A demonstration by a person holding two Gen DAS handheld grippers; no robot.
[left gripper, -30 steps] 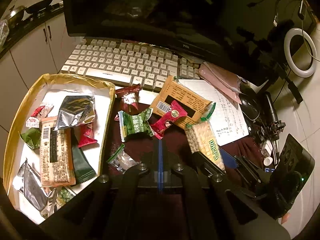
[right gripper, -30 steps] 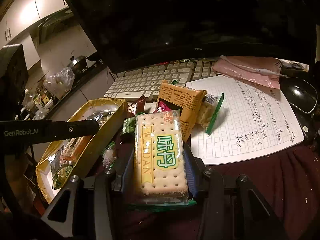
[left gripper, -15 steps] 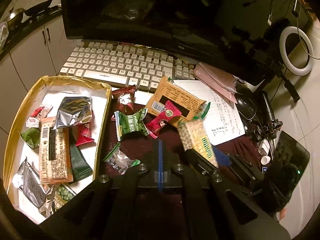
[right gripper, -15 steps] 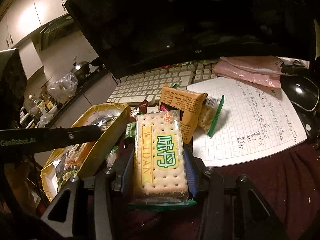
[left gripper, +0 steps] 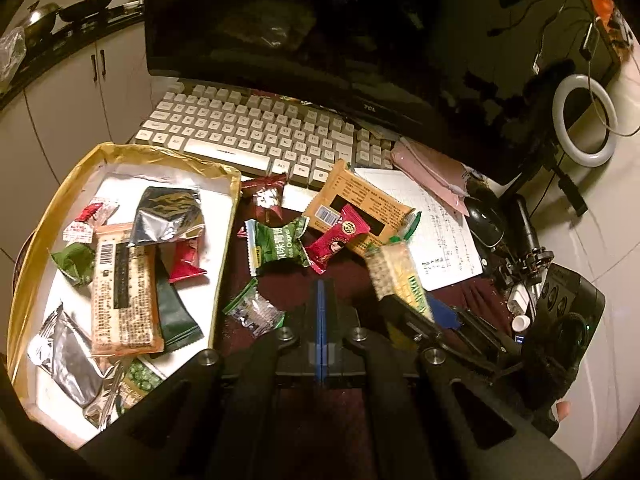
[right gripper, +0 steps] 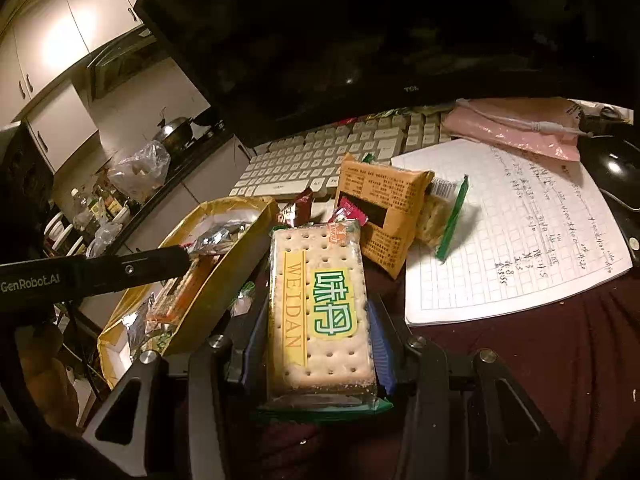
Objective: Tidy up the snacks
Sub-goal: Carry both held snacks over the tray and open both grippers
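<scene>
Right gripper (right gripper: 320,320) is pinching the cracker pack (right gripper: 320,312) flat by its long sides, label up, so it can be laid level. Pack is hanging over the desk's dark cloth, just beside the tray's (left gripper: 32,240) near right edge, not yet inside. Left gripper (left gripper: 320,292) is pressed together, holding nothing, hovering near the loose candy (left gripper: 256,312) off the tray's right edge, likely waiting its turn. Several wrapped snacks are lying between tray and keyboard (left gripper: 256,128).
</scene>
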